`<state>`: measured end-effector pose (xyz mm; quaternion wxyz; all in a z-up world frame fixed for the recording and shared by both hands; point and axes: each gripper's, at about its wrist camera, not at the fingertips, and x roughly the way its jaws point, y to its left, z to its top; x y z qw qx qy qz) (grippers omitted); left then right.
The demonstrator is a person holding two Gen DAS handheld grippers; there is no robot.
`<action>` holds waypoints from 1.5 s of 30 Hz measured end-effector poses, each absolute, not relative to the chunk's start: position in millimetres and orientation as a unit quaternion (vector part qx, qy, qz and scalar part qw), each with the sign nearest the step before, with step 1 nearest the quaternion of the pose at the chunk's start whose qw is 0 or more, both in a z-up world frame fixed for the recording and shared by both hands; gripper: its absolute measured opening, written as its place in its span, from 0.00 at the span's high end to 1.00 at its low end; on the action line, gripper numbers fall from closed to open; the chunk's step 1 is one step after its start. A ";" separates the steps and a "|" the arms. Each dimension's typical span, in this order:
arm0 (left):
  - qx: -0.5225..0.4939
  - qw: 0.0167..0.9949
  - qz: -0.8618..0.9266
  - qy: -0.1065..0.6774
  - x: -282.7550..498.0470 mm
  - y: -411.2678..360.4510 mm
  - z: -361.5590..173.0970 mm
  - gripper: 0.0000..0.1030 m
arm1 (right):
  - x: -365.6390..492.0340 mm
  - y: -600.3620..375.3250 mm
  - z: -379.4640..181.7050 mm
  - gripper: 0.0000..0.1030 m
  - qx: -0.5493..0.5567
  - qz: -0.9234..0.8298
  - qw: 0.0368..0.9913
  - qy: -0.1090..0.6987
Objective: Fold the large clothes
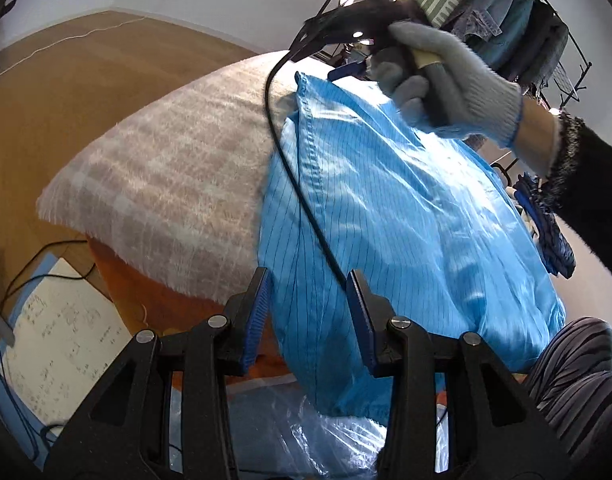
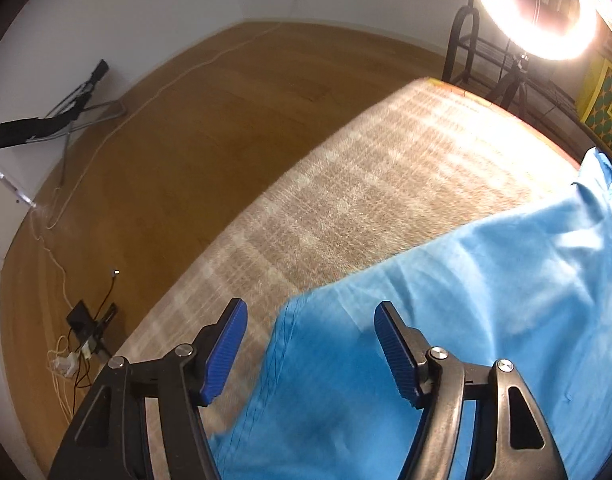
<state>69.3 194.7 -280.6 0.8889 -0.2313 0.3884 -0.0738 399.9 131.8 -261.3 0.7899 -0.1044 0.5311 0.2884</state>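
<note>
Left gripper (image 1: 308,300): jaws part-open, straddling a raised fold of the blue garment (image 1: 386,208); whether the pads press it cannot be told. Right gripper (image 2: 310,344): jaws wide, empty, above the garment's edge on the checked blanket (image 2: 346,184) covering the desk. Advice: seat the hem fully between the pads before closing.

A shiny blue pinstriped garment (image 1: 406,216) lies rumpled, apparently partly folded, on the blanket-covered surface.

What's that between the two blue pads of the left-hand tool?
Blue garment fabric and a black cable cross the left gripper gap, seen in the left wrist view.
</note>
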 end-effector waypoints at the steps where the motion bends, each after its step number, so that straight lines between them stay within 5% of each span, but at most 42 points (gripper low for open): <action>1: -0.230 0.889 -0.077 0.388 71.2 194.4 -279.4 0.62 | 401.4 135.2 -264.9 0.33 -0.109 0.285 0.789 0.533; 5: -0.222 0.889 -0.086 0.392 76.8 191.7 -278.2 0.62 | 400.4 148.1 -282.1 0.40 -0.153 0.276 0.779 0.542; 11: -0.211 0.894 -0.084 0.386 70.3 196.1 -272.9 0.62 | 400.4 140.4 -291.6 0.90 -0.181 0.281 0.770 0.543; 14: -0.202 0.893 -0.085 0.393 67.5 202.0 -276.0 0.62 | 398.8 133.2 -290.1 0.99 -0.177 0.294 0.770 0.538; 23: -0.183 0.890 -0.104 0.405 73.1 194.3 -293.7 0.65 | 398.8 113.7 -269.6 1.00 -0.133 0.321 0.780 0.520; 25: -0.214 0.883 -0.114 0.402 70.2 202.9 -297.1 0.90 | 395.1 114.4 -266.8 1.00 -0.134 0.324 0.782 0.515; 28: -0.228 0.883 -0.116 0.393 67.1 206.2 -291.5 0.97 | 394.0 114.0 -262.3 1.00 -0.133 0.325 0.785 0.510; 38: -0.179 0.919 -0.083 0.342 47.7 219.4 -241.1 1.00 | 394.0 118.8 -213.1 1.00 -0.112 0.335 0.810 0.468; 45: -0.187 0.910 -0.062 0.365 53.2 230.7 -255.8 1.00 | 384.1 96.8 -202.0 1.00 -0.093 0.361 0.806 0.461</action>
